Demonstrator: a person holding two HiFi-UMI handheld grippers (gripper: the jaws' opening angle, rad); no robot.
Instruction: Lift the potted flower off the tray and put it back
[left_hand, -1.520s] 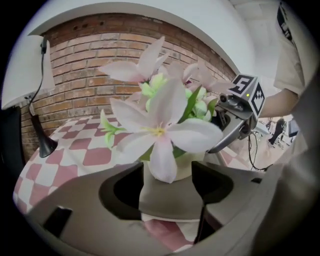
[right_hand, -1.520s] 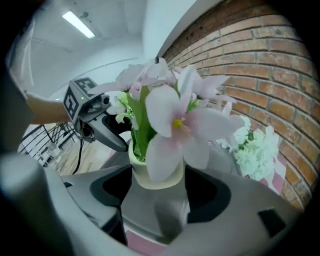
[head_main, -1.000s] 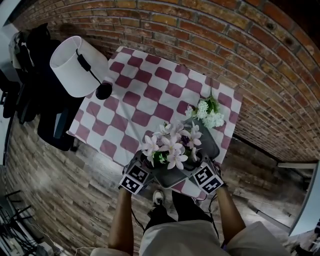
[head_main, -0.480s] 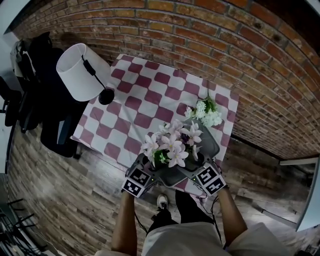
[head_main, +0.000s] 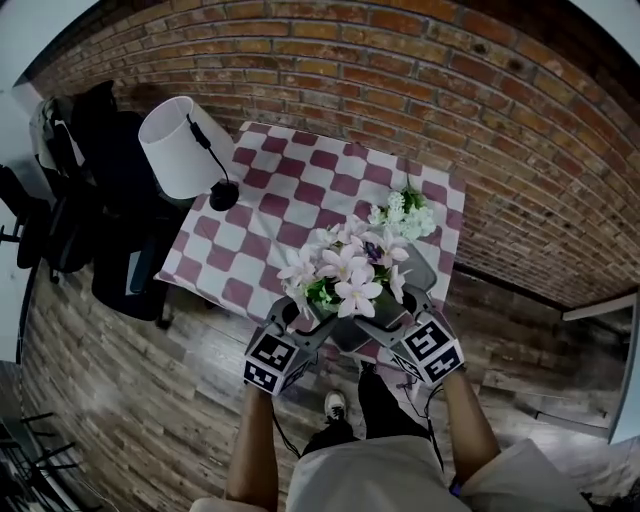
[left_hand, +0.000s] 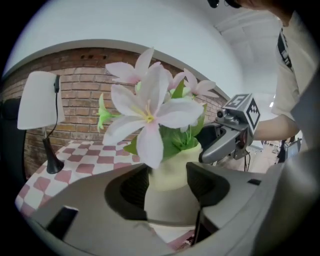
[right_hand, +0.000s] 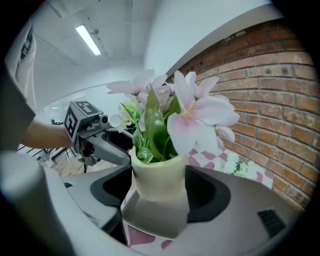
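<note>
Left gripper (left_hand: 169, 187): fingers (left_hand: 131, 187) have just been closing, now pinching the potted flower (left_hand: 172, 162) over the tray (head_main: 422, 272).
Right gripper (right_hand: 159, 187): fingers (right_hand: 206, 192) clamp the far side, so we carry it upright.

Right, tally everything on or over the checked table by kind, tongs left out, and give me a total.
Lamp: 1
Potted flower: 1
Bunch of white flowers: 1
Tray: 1
Checked cloth: 1
Total: 5
</note>
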